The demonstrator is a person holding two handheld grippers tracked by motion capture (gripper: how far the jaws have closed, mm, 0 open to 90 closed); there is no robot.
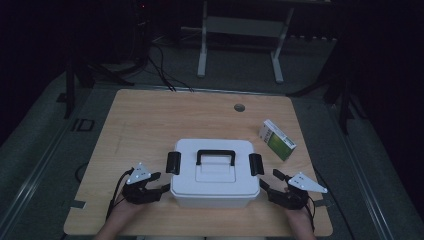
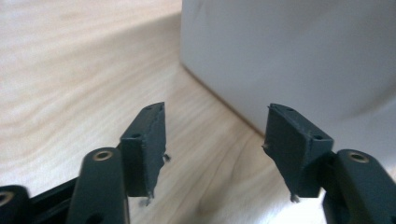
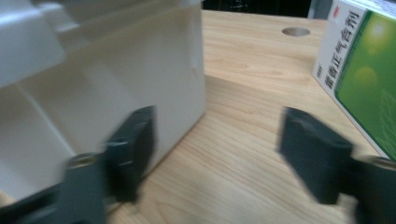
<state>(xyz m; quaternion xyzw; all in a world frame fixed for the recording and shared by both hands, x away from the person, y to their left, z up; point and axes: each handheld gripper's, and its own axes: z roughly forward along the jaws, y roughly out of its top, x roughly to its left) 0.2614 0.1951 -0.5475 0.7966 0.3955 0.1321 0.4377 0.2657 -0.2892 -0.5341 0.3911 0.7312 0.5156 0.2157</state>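
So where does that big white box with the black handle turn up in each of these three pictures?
High view: the white box sits centre, near the table's front edge, between both grippers.
Left gripper view: its plain white wall takes up the upper right, beyond the open jaws.
Right gripper view: it covers the left half, beside the left jaw.
Shared landmark: the wooden table.

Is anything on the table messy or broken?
Nothing is spilled or broken. The white box sits square with its lid on. The green and white carton lies flat but at a slant. The left claw has frayed pad edges.
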